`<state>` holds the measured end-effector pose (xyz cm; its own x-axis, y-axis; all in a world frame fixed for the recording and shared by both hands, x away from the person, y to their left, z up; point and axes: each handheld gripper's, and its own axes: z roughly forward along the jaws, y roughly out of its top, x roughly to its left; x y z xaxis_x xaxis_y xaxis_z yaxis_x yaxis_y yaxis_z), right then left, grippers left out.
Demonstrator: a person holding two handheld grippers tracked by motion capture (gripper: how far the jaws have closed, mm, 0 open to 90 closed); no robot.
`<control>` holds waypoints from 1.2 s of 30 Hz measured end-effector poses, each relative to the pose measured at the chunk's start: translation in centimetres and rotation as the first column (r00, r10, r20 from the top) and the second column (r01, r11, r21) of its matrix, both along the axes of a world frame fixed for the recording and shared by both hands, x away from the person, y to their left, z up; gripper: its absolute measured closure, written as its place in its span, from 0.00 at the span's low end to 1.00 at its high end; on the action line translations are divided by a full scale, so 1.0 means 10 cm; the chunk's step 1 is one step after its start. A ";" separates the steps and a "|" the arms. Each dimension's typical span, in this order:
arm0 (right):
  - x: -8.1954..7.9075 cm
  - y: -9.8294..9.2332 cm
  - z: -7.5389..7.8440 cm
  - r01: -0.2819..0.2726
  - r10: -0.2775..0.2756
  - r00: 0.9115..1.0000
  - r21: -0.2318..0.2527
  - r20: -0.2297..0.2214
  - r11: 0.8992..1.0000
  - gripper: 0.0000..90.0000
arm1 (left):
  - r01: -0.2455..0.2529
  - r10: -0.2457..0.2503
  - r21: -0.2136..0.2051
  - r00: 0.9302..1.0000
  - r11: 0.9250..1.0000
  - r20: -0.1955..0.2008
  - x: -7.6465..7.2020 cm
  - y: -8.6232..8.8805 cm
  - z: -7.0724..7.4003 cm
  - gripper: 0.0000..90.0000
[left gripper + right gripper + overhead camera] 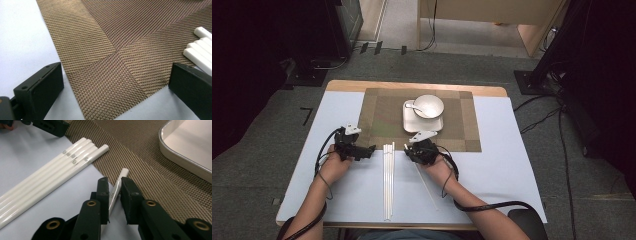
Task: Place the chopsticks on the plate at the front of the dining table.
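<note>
A single white chopstick (122, 176) lies half on the white table and half on the woven brown placemat (140, 157). My right gripper (115, 185) is shut on it near its thick end, one black pad on each side. In the high view this right gripper (410, 150) sits at the placemat's (377, 115) front edge, and the held chopstick (428, 189) trails back beside the forearm. A bundle of several white chopsticks (50, 172) (388, 180) lies to its left. My left gripper (116, 72) (368, 150) stands open over the placemat's corner (112, 37), holding nothing.
A white square plate (408, 127) (185, 147) sits on the placemat with a white bowl (428, 106) and a spoon (412, 106) on it. The tips of the bundled chopsticks (200, 50) show beside the left gripper's right jaw. White table surface (502, 165) spreads to the right.
</note>
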<state>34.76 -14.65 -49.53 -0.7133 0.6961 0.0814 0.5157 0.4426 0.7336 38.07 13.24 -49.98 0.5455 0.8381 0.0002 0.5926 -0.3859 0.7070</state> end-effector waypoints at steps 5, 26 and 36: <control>0.01 -0.02 0.02 -0.001 0.001 1.000 -0.012 -0.004 1.000 0.94 | 0.000 0.000 -0.001 1.000 1.000 0.000 0.00 0.00 0.00 0.00; 0.18 -0.22 0.03 0.022 -0.022 1.000 -0.018 0.006 1.000 0.93 | 0.000 0.000 0.000 1.000 1.000 -0.001 0.00 0.00 0.00 0.00; 0.28 -0.34 0.00 0.048 -0.048 0.999 0.004 0.012 0.999 0.92 | 0.000 0.000 -0.001 1.000 1.000 -0.001 0.00 0.00 0.00 0.00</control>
<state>37.53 -18.02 -49.49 -0.6804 0.7290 0.0754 0.5269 0.4151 0.7417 38.07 13.24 -49.98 0.5453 0.8383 -0.0009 0.5936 -0.3853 0.7065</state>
